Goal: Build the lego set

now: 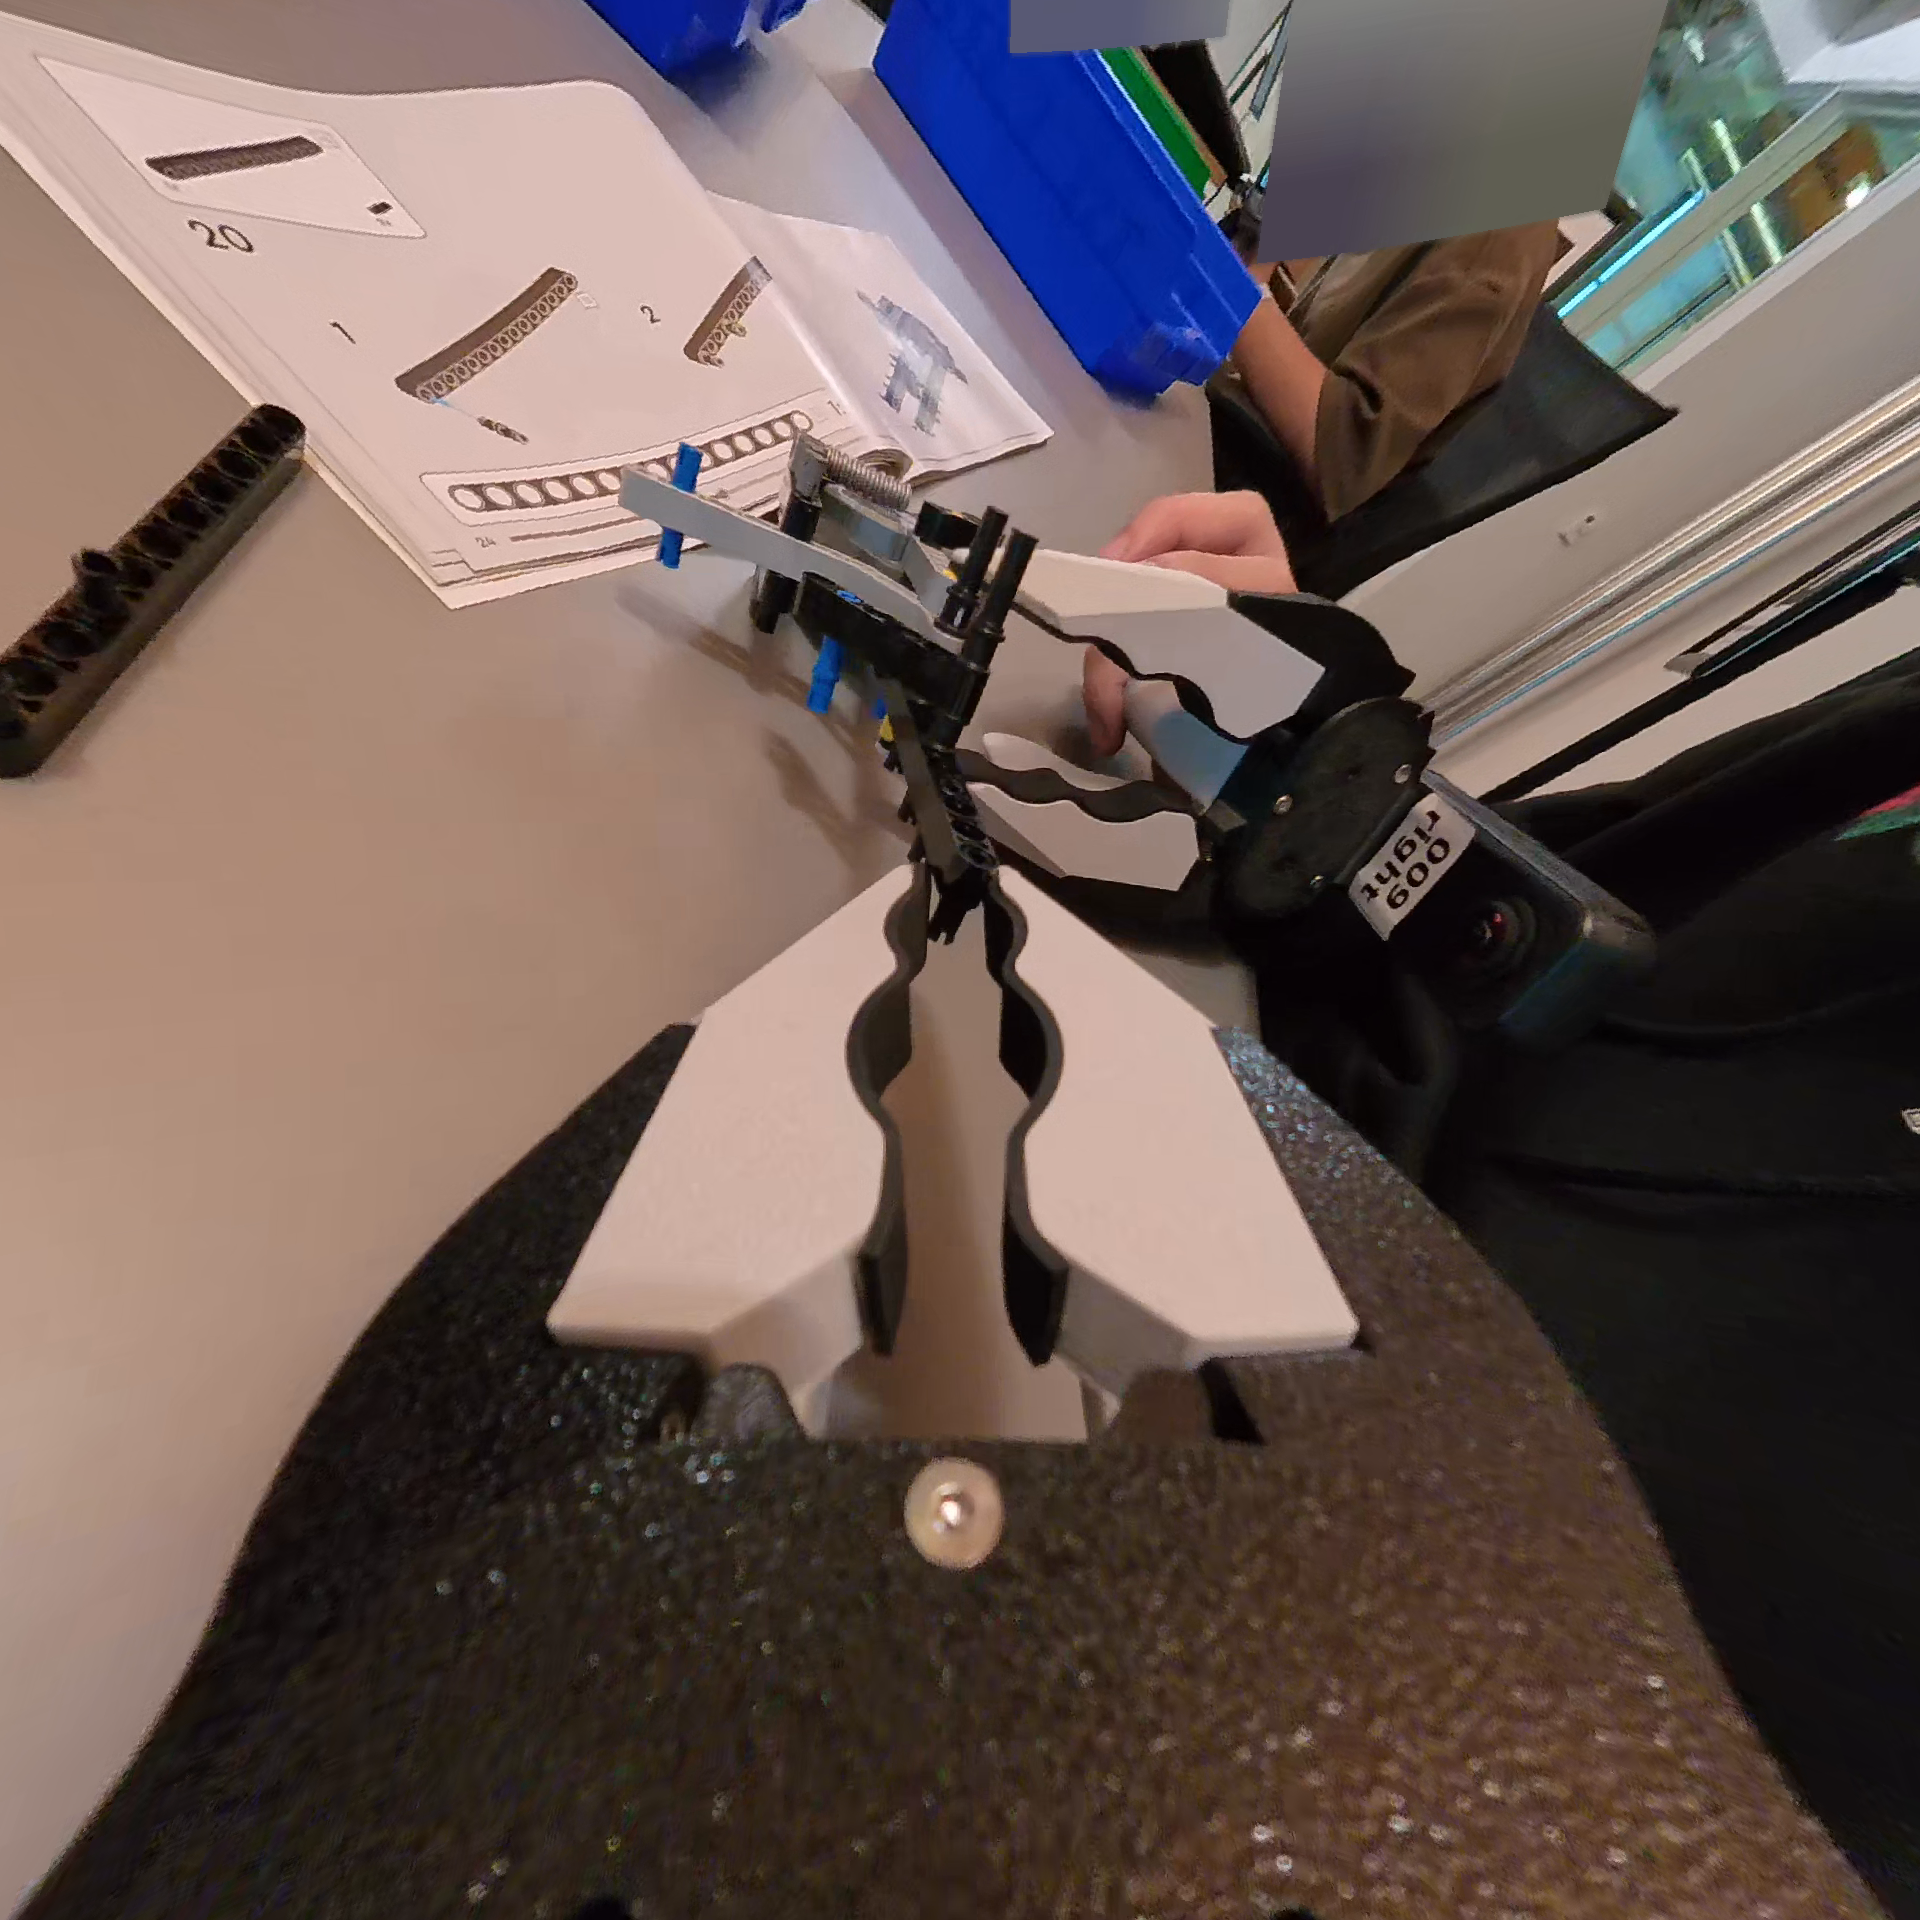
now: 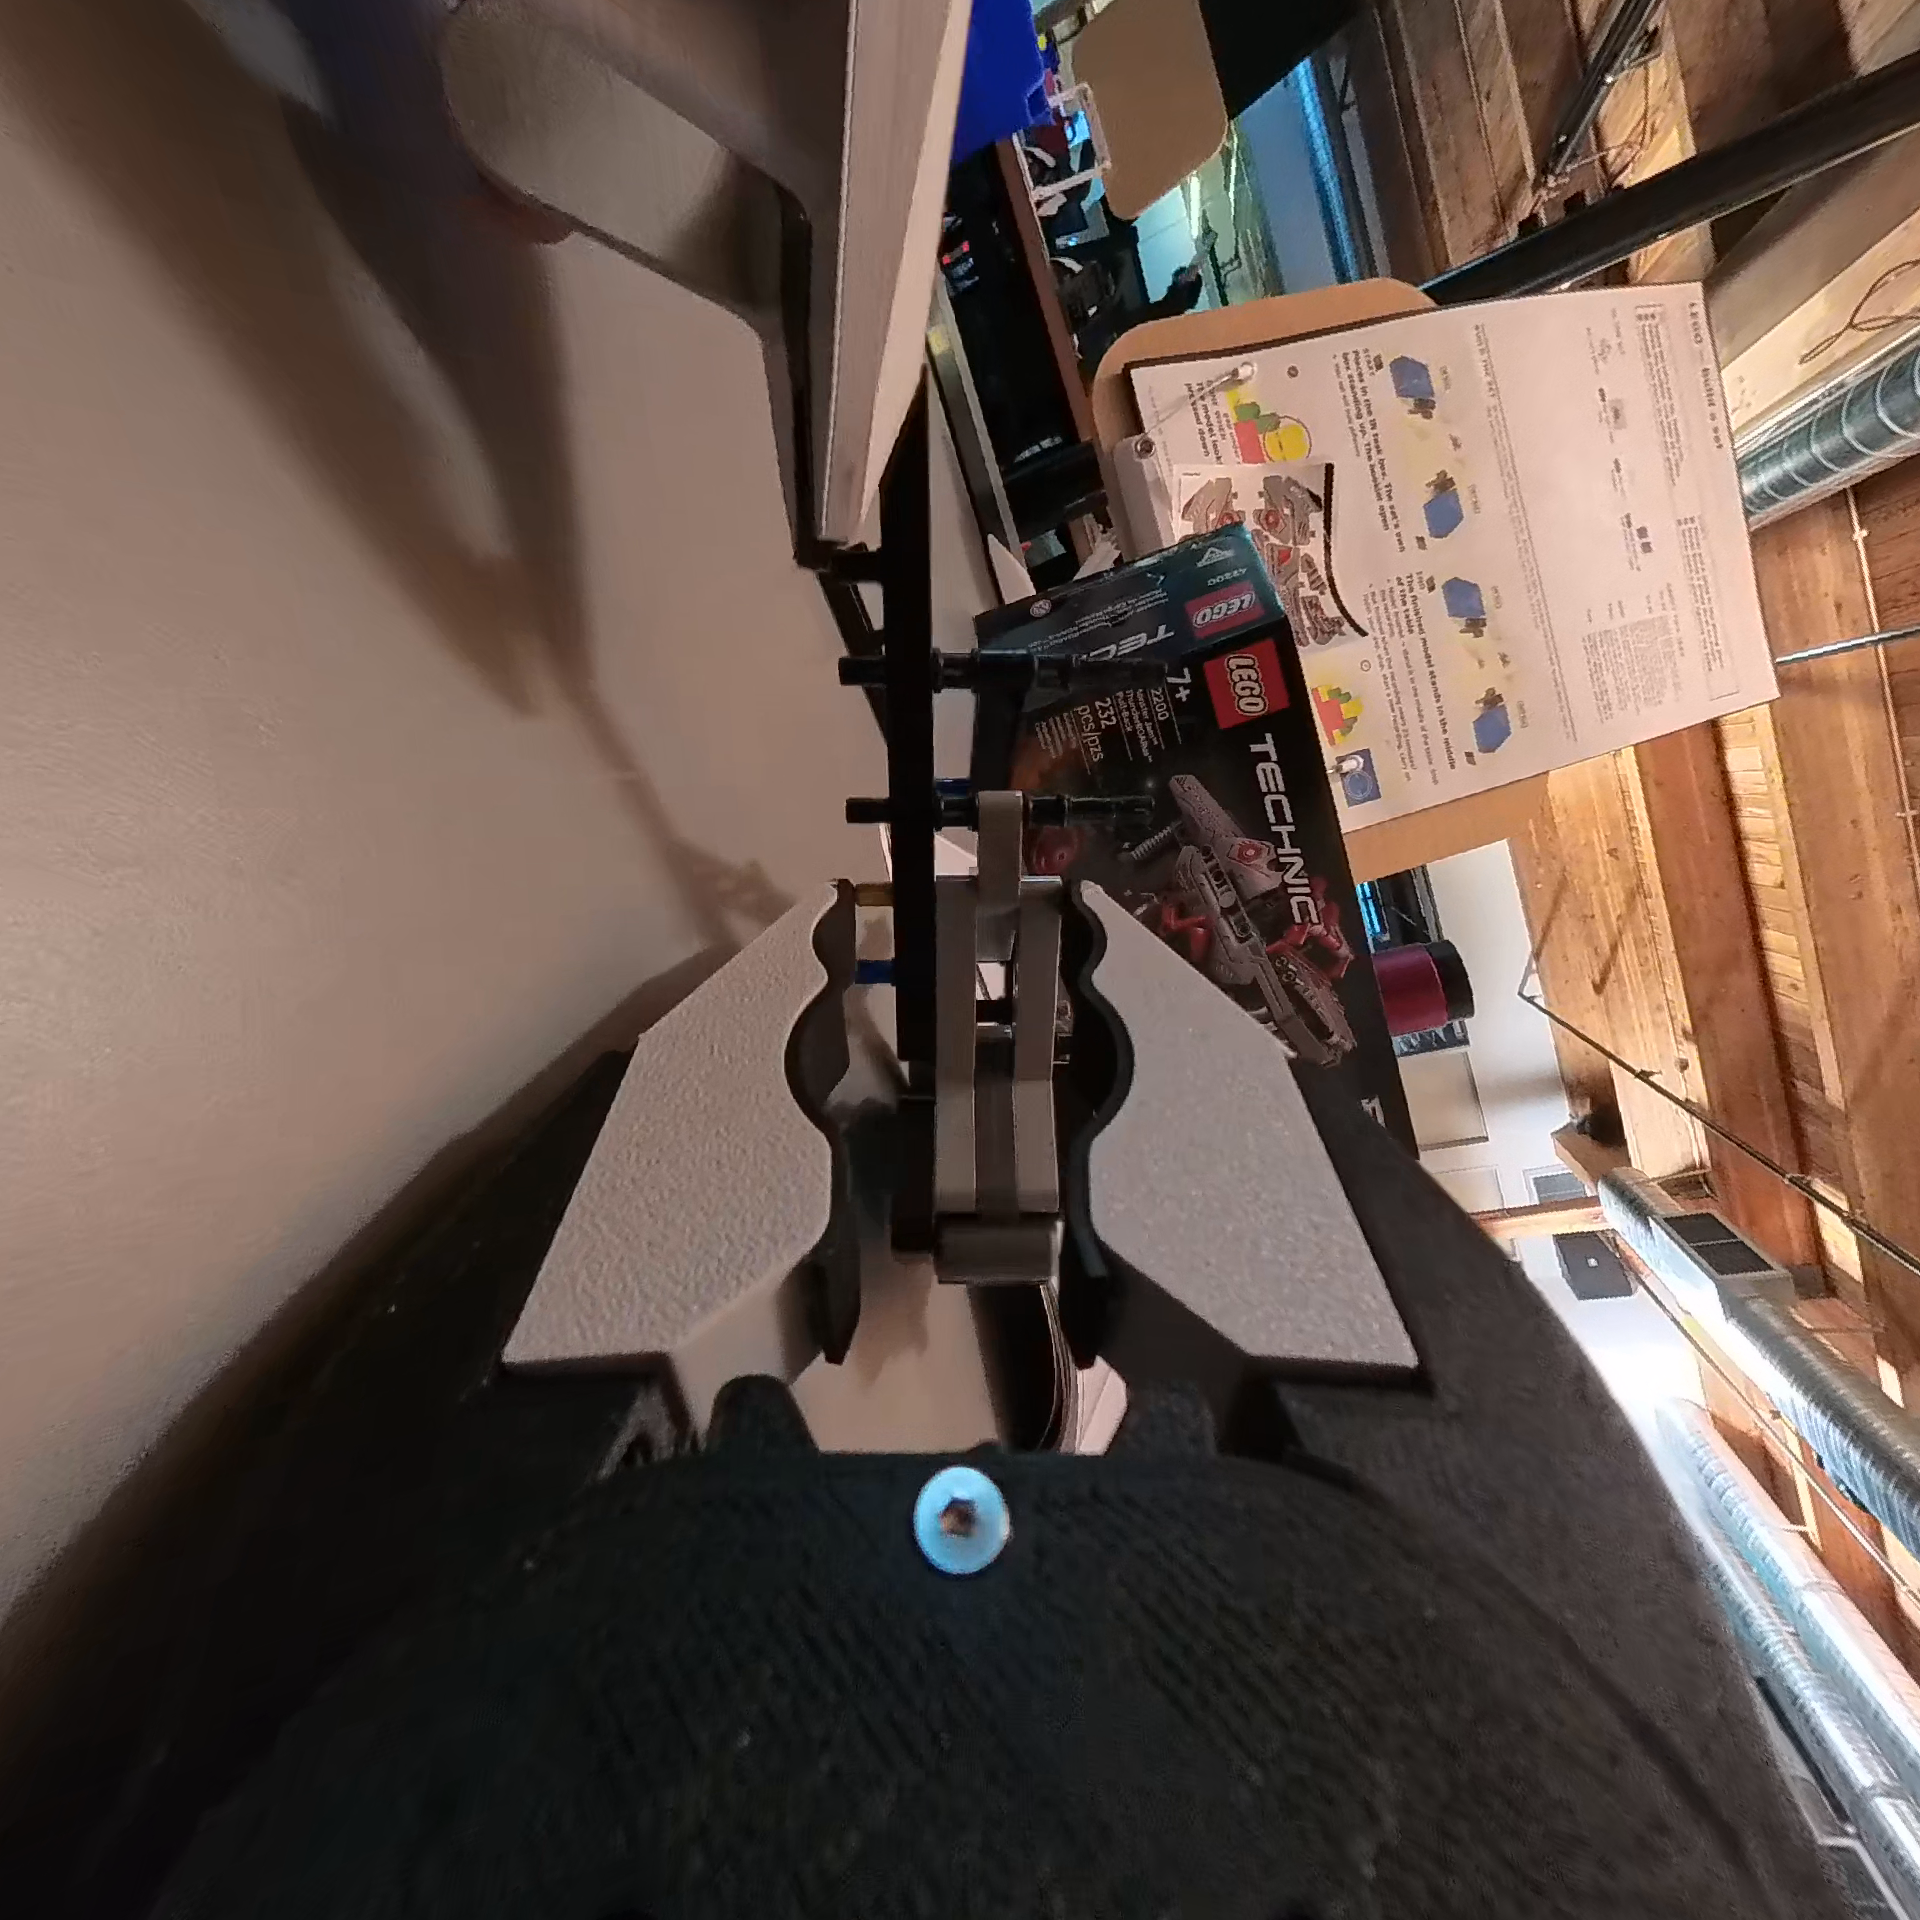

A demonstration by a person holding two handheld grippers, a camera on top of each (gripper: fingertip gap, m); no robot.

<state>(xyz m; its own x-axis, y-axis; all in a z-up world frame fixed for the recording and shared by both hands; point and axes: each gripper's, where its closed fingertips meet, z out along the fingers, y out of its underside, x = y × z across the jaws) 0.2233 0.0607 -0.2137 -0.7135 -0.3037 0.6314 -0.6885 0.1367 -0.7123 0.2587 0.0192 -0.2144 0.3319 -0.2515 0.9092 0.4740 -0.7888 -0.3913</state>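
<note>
Left claw [image 1: 951, 914] pinching narrow on the black beam [image 1: 940, 800], frame centre. Right claw [image 1: 1039, 686] clamping the grey-black assembly [image 1: 831, 561] above the desk [image 1: 416, 831]. Risk: twisting could be popping pins loose.

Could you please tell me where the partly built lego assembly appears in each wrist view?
Left wrist view: lego assembly upper centre, beyond the left gripper.
Right wrist view: lego assembly centre, between the right gripper fingers.
Shared landmark: its long black beam.
</note>
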